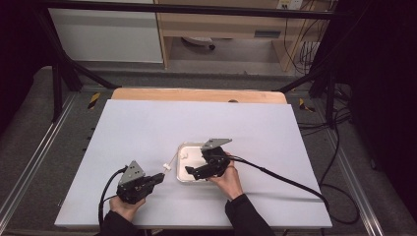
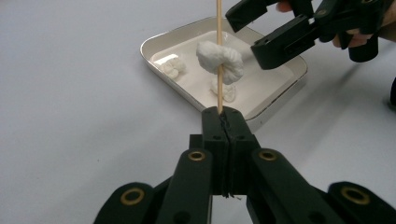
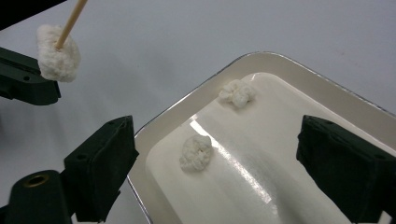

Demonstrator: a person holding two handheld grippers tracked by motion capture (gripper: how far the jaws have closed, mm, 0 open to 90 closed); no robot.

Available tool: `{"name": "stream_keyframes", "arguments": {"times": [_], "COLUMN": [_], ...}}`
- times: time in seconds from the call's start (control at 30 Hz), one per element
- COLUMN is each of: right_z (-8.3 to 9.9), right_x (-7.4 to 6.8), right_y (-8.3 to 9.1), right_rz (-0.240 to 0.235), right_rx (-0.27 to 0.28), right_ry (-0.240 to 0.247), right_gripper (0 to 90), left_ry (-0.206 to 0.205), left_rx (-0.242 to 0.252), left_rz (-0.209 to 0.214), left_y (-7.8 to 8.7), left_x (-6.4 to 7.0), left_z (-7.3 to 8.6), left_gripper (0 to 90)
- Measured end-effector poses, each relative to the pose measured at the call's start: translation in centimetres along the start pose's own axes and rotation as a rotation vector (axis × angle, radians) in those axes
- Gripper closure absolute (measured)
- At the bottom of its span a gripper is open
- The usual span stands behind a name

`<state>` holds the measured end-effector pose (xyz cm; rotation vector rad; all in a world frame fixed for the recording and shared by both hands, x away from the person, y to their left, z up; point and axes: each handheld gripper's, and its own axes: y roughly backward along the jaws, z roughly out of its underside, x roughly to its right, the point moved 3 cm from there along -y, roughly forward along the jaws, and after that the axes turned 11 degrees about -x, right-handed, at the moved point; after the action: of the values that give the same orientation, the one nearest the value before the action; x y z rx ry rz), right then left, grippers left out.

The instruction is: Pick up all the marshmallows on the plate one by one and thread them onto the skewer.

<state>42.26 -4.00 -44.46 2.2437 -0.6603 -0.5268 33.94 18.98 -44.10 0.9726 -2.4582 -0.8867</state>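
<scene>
Left tool: the left tool (image 2: 223, 122) is clenching the butt of a thin wooden skewer (image 2: 218, 51), its jaws pressed fully together around the stick.
Skewer: it is reaching from those jaws toward the tray, and it is already carrying one white marshmallow (image 2: 220, 61) threaded partway along its length; in the high view that piece is hanging over bare table just beside the tray's near left corner.
Right tool: the right tool (image 3: 212, 168) is hovering released over the tray, its jaws standing wide apart and gripping nothing.
Tray: a shallow white tray (image 3: 173, 114) is sitting on the white table (image 1: 147, 128), holding two loose marshmallows.
Nearer piece: one loose marshmallow (image 3: 196, 152) is lying between the spread jaws, closer to the left one.
Farther piece: the other (image 3: 237, 92) is resting near the tray's far rim.
Step in hand: the person appears to be reaching for the next piece to thread.
Next move: it is calling for lowering the right tool, closing gently on the nearer piece without crushing it, then pushing it onto the skewer's free tip while the left tool is keeping the stick steady.
</scene>
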Motion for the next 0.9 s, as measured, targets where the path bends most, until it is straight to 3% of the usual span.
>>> {"name": "stream_keyframes", "arguments": {"times": [0.47, 0.9], "right_z": [0.4, 0.8], "right_x": [-0.3, -0.4], "right_y": [-2.2, -3.0], "right_rz": [-0.019, -0.015], "right_rx": [-0.066, -0.079], "right_ry": [0.025, 0.070], "right_gripper": [44.0, 58.6], "left_ry": [0.001, 0.000], "left_rx": [-0.002, -0.005], "left_rz": [-0.001, 0.000], "left_y": [0.0, -0.1], "left_x": [-0.1, -0.1], "left_z": [0.0, 0.0], "left_gripper": [88.7, 88.7]}}
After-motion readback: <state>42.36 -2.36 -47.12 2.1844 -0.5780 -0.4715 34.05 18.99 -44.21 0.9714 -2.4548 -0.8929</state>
